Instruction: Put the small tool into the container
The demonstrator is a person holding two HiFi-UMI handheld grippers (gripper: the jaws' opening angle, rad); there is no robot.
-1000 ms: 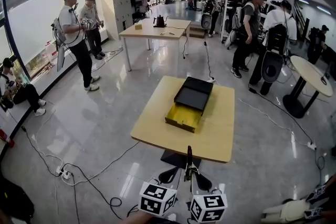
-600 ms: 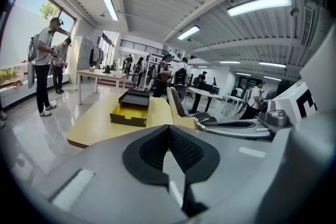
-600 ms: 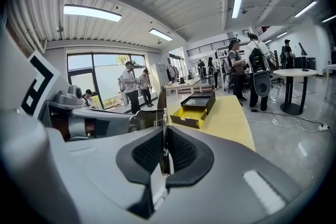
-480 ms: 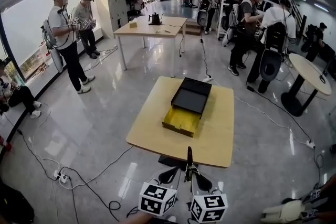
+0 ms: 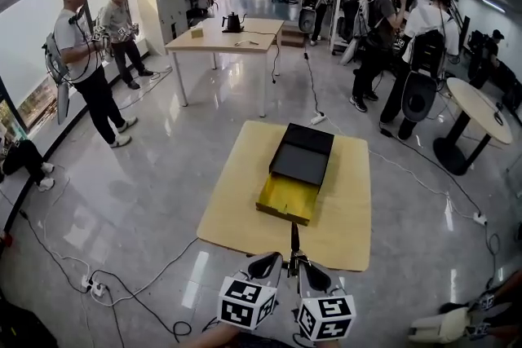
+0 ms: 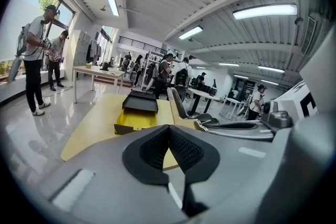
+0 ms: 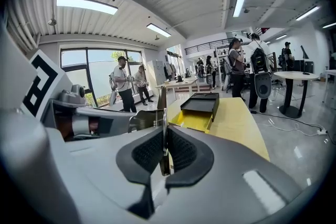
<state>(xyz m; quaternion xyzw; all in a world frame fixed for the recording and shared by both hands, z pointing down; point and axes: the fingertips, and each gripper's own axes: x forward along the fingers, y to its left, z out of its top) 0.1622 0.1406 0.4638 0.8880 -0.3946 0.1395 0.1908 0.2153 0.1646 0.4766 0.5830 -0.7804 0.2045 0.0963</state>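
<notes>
A black box (image 5: 303, 152) with its yellow drawer (image 5: 287, 198) pulled open toward me lies on the square wooden table (image 5: 236, 183). Both grippers hover side by side just short of the table's near edge. My right gripper (image 5: 303, 266) is shut on a thin, flat dark tool (image 5: 294, 239) that stands up between its pads (image 7: 181, 150); the tool (image 7: 164, 134) points toward the box (image 7: 202, 103). Beside it, my left gripper (image 5: 273, 263) is shut with nothing between its pads (image 6: 184, 148). In the left gripper view the box (image 6: 139, 103) is ahead.
Several people stand around the room, two by the windows (image 5: 77, 53) and others at the back right (image 5: 383, 28). A long table (image 5: 224, 35) stands behind, a round table (image 5: 481, 112) at the right. Cables and a power strip (image 5: 91, 285) lie on the floor at the left.
The view has moved closer to the table; the box looks nearer. Both grippers have risen slightly into view, the tool still held upright between them.
</notes>
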